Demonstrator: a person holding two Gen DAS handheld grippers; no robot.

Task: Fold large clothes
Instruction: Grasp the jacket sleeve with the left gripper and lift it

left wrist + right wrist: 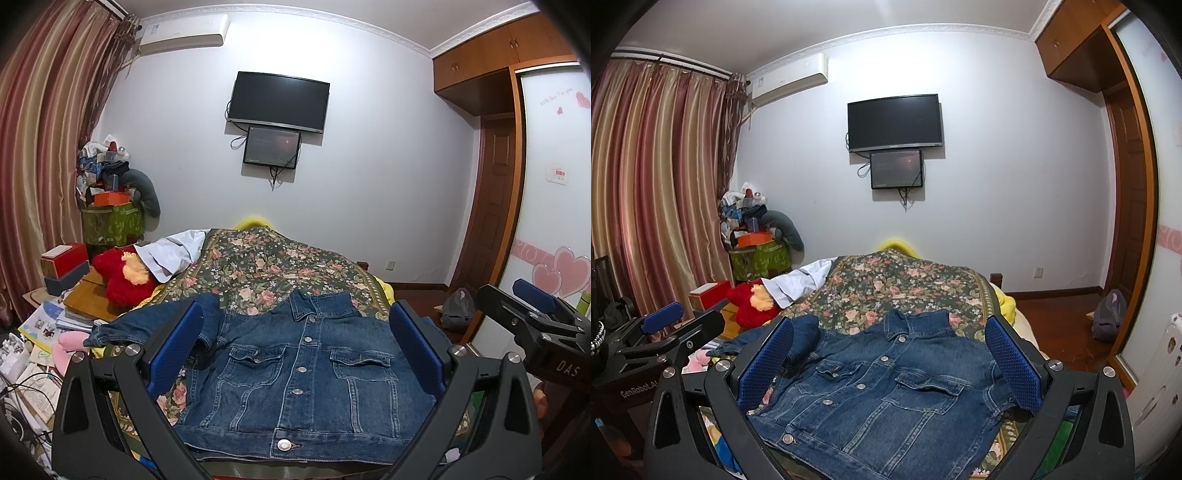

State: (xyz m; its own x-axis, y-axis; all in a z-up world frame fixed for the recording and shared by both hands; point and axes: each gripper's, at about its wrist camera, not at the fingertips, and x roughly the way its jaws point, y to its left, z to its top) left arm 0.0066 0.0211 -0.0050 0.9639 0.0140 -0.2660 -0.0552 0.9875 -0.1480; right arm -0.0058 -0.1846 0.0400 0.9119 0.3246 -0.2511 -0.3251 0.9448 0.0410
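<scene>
Both your grippers hang spread wide above the denim jacket (pixel 303 384), gripping nothing.

The jacket lies face up and buttoned on the floral bedspread (pixel 266 269), collar toward the wall-mounted TV (pixel 277 101), one sleeve trailing off toward the red plush toy (pixel 123 278). Your left gripper (pixel 295 350) frames the jacket's chest between its blue pads, clear of the cloth; your right gripper (pixel 890 365) does likewise, just beside the left.
</scene>
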